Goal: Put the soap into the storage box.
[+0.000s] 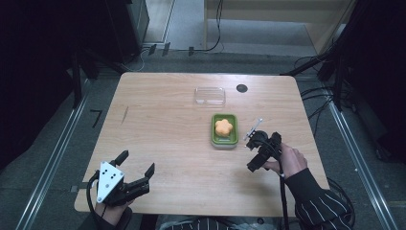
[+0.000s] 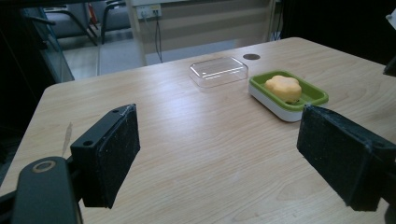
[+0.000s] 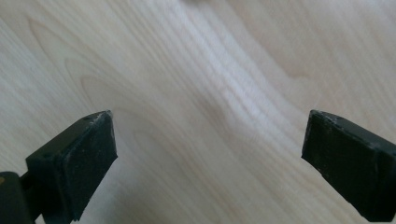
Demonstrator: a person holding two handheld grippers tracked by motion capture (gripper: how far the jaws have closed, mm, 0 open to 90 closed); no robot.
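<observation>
One orange soap, shaped like a flower with rounded lobes, lies in a green dish with a white base, near the middle of the table. At about 11 o'clock from the dish, well apart from it, lies a clear lid, and a dark round spot sits at 3 o'clock from the lid. The right gripper hovers just beside the dish at its 3 o'clock, tilted down at the wood; the right gripper view shows its jaws spread wide over bare table, holding nothing. The left gripper is at the near edge, around 8 o'clock from the dish and well apart from it, its jaws likewise released and empty. The left gripper view shows what the high view flattens: the soap standing above the dish rim and the lid as a shallow box. Nothing stands between either gripper and the dish.
</observation>
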